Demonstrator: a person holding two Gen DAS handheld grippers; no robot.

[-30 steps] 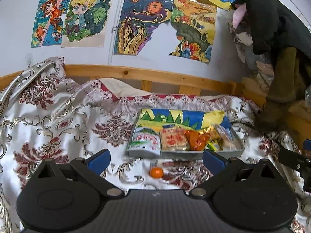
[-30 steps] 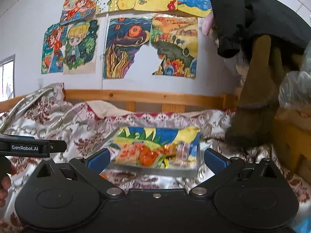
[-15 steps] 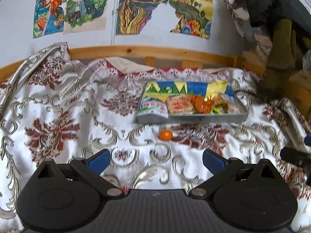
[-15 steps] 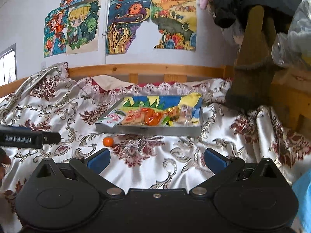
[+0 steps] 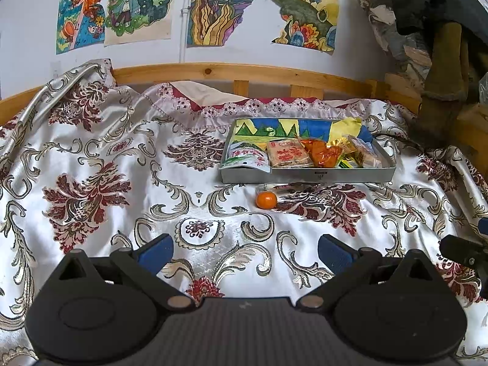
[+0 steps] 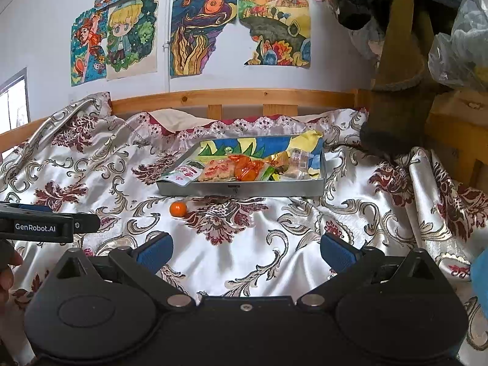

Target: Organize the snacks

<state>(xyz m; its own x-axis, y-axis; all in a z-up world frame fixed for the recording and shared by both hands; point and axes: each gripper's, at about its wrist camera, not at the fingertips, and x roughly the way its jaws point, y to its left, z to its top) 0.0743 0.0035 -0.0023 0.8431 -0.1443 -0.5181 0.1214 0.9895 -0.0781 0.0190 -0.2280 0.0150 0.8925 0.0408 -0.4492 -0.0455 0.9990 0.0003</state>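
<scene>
Patterned bedspread (image 5: 91, 158) holds 1 tray (image 5: 308, 177), 1 orange (image 5: 266, 200); 2 claws, left claw (image 5: 244, 251) and right claw (image 6: 245, 248), gape empty.

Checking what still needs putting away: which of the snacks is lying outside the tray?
The small orange fruit. It sits alone on the bedspread just in front of the tray, while the packets lie inside it.

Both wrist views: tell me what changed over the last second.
Both grippers, left and right, pulled back from the tray, and both views tilted down toward the bedspread. Nothing was grasped or released. Jaws stayed open; the orange and the snacks stayed put.
</scene>
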